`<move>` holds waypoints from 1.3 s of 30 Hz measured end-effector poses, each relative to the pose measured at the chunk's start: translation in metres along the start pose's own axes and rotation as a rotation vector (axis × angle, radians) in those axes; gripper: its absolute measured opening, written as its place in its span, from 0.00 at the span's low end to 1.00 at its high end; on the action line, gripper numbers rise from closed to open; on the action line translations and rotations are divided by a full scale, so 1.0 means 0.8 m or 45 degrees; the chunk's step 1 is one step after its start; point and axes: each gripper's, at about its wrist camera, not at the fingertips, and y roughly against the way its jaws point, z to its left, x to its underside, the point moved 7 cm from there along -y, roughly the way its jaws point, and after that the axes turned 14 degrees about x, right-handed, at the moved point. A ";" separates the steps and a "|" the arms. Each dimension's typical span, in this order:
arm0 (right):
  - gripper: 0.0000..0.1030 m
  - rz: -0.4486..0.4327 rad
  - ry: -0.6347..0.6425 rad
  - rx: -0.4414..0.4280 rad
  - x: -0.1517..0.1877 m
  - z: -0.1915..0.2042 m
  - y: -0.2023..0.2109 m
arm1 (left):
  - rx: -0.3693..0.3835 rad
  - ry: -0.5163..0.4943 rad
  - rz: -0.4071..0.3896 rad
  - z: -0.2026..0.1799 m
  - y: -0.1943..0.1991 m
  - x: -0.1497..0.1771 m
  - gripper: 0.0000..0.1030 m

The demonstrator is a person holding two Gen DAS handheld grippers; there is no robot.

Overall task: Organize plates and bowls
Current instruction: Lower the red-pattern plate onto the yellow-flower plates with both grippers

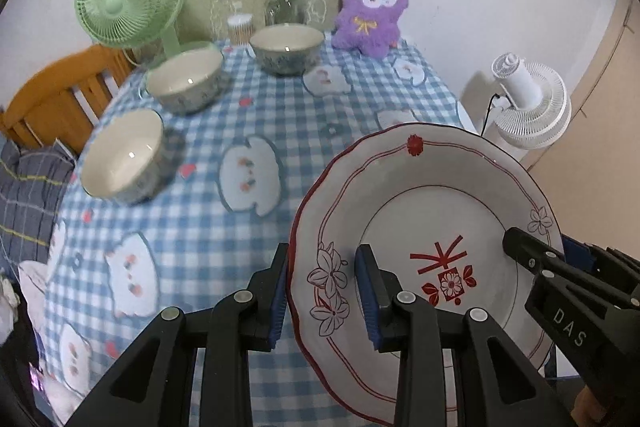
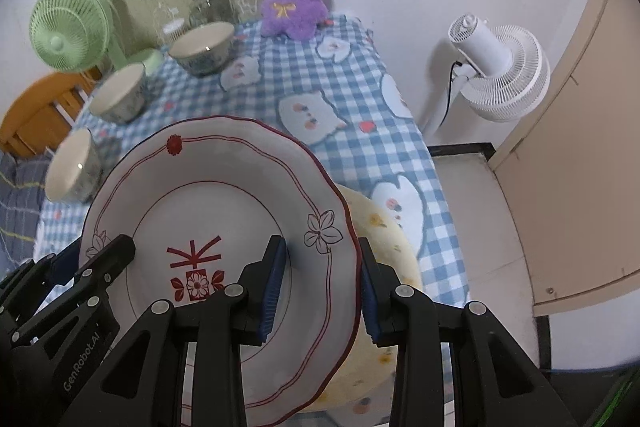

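Plate (image 1: 432,211) with red trim hangs above the checked worktop (image 1: 224,227), left gripper (image 1: 322,291) and right gripper (image 2: 320,283) each clamped on opposite rims; carrying step; next, lower it level onto the yellow plate (image 2: 384,227) beneath.

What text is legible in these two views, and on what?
"DAS": white letters on the right gripper's arm, left wrist view.
"GenRobot.AI": white print on the left gripper's arm, right wrist view.
Red character-like mark at the centre of the plate: stylised, can't read it.
Orange tag on the purple plush toy: too small to read.
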 end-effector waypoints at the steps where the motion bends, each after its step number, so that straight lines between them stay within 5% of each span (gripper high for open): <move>1: 0.36 0.007 0.003 -0.002 0.002 -0.002 -0.004 | -0.003 0.007 0.008 -0.003 -0.006 0.004 0.30; 18: 0.36 0.126 0.055 -0.038 0.039 -0.019 -0.065 | -0.022 0.077 0.081 -0.017 -0.056 0.032 0.31; 39: 0.36 0.157 0.011 0.014 0.053 -0.038 -0.076 | -0.052 -0.038 0.069 -0.038 -0.077 0.034 0.33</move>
